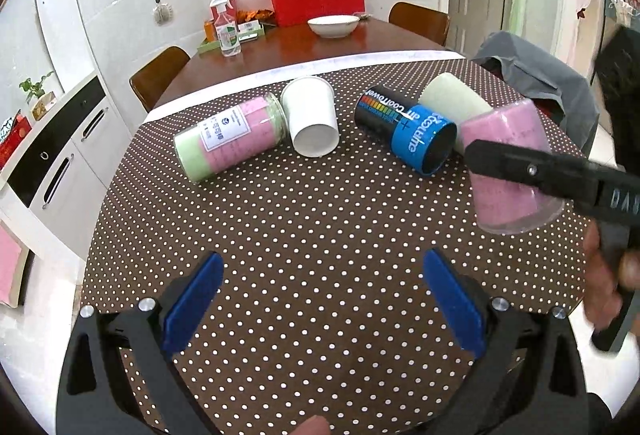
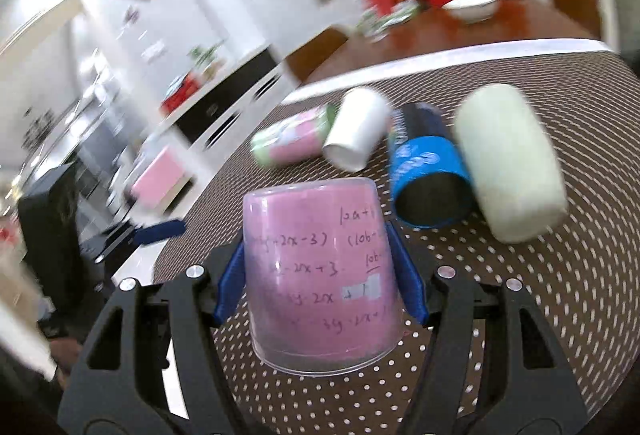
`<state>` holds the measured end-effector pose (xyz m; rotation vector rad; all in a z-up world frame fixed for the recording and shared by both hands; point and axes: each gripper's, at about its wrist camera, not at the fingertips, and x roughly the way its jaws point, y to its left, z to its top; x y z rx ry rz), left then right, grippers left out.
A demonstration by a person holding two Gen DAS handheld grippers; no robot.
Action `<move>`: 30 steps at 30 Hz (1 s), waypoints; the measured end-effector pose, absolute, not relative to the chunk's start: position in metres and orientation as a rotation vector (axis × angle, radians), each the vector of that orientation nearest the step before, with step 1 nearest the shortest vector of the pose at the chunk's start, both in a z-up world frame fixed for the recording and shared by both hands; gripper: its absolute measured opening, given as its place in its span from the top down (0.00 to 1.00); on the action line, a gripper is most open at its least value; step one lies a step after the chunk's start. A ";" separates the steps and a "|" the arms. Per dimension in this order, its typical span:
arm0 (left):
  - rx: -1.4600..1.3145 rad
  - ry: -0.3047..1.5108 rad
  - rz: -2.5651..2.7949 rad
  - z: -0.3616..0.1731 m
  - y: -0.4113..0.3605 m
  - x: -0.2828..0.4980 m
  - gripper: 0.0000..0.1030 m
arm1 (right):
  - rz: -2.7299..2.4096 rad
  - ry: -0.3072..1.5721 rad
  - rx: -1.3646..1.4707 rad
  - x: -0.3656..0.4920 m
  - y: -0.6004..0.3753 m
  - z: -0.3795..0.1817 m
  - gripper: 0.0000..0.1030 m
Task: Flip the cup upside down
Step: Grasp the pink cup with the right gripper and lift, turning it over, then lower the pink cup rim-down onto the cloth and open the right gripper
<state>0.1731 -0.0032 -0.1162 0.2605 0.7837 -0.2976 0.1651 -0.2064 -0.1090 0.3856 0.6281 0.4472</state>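
My right gripper (image 2: pixel 320 271) is shut on a clear plastic cup with pink paper inside (image 2: pixel 320 275), held mouth down above the dotted tablecloth; it also shows in the left wrist view (image 1: pixel 508 171). My left gripper (image 1: pixel 320 299) is open and empty over the near part of the table. Lying on their sides farther back are a pink-and-green jar (image 1: pixel 228 137), a white paper cup (image 1: pixel 312 123), a black-and-blue tube (image 1: pixel 408 131) and a pale green cup (image 1: pixel 452 99).
The round table has a brown dotted cloth (image 1: pixel 304 235). Behind it stands a wooden table (image 1: pixel 312 47) with a white bowl (image 1: pixel 333 25), a spray bottle (image 1: pixel 226 27) and a red bag (image 1: pixel 316 1). A grey cloth (image 1: pixel 536 75) hangs at the right.
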 end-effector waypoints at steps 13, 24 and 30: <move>0.248 0.752 -0.279 -0.137 0.004 0.159 0.05 | 0.182 0.461 0.361 0.128 -0.181 -0.149 0.38; 0.208 0.745 -0.270 -0.153 0.010 0.145 0.05 | 0.133 0.436 0.302 0.120 -0.170 -0.162 0.37; 0.202 0.731 -0.263 -0.153 0.016 0.135 0.05 | 0.139 0.440 0.296 0.112 -0.163 -0.166 0.26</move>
